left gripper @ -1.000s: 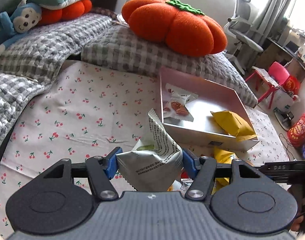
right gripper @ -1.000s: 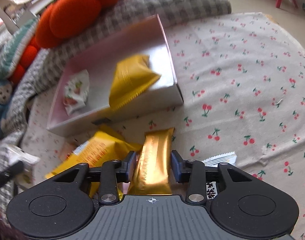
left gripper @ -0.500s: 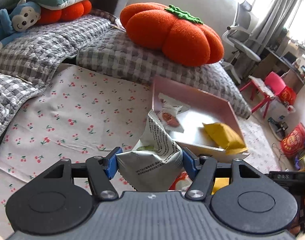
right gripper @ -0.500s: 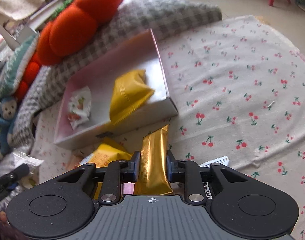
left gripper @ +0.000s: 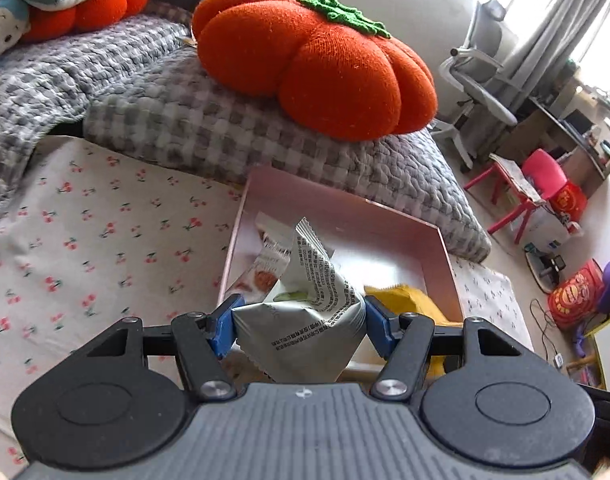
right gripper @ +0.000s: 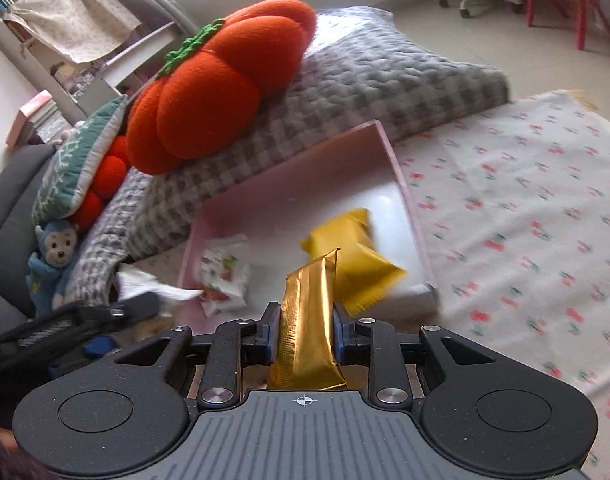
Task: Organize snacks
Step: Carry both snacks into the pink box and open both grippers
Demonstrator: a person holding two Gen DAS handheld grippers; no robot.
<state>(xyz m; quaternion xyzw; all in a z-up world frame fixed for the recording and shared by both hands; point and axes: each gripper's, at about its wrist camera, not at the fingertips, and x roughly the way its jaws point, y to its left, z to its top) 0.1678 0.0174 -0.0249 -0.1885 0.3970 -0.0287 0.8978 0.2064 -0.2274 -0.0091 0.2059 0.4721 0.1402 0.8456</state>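
Left wrist view: the left gripper (left gripper: 299, 330) clamps a silver snack packet (left gripper: 305, 312) over the pink box (left gripper: 337, 208); the right gripper (right gripper: 303, 332), narrowly closed, pinches a gold bar (right gripper: 309, 320).

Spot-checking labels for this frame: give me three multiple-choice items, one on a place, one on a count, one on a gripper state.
1. Where does the orange pumpkin cushion lie?
A. on the grey checked blanket
B. inside the pink box
C. on the red chair

2. How many packets lie inside the pink box?
A. none
B. two
C. five

3. What is the right gripper doing?
A. standing open and empty
B. clamping a gold bar
C. clamping a blue toy

Answers:
1 A, the cushion rests on the blanket behind the box.
2 B, a yellow packet and a white printed packet are in it.
3 B, both pads press the bar's sides.
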